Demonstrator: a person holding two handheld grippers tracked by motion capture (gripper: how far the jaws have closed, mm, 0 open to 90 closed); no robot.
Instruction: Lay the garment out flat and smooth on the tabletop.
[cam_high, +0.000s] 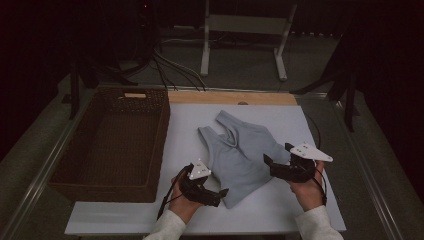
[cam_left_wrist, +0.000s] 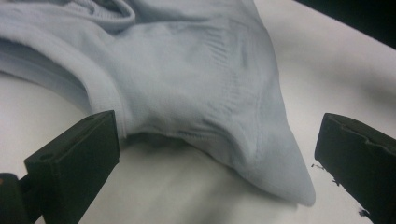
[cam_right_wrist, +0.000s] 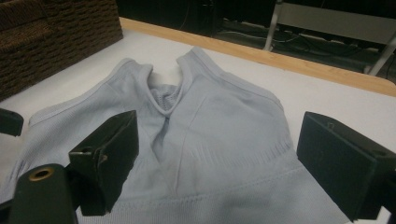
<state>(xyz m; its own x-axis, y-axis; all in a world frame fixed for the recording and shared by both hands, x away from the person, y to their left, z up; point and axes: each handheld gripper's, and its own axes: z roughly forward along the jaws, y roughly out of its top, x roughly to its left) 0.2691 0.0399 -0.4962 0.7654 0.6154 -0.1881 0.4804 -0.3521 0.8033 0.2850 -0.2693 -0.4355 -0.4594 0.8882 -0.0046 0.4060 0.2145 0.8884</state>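
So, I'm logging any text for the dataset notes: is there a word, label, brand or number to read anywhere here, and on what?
None can be read.
Top: plain pale fabric, no print or tag showing.
Basket: a pale tag on its far rim, too small to read.
Left gripper and right gripper: no markings legible.

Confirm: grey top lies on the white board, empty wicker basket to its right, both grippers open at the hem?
One slip: the basket sits to the left of the top, not the right, as the high view shows. The rest holds: it is empty, the top lies on the white board, and the left gripper and right gripper are open at the hem.
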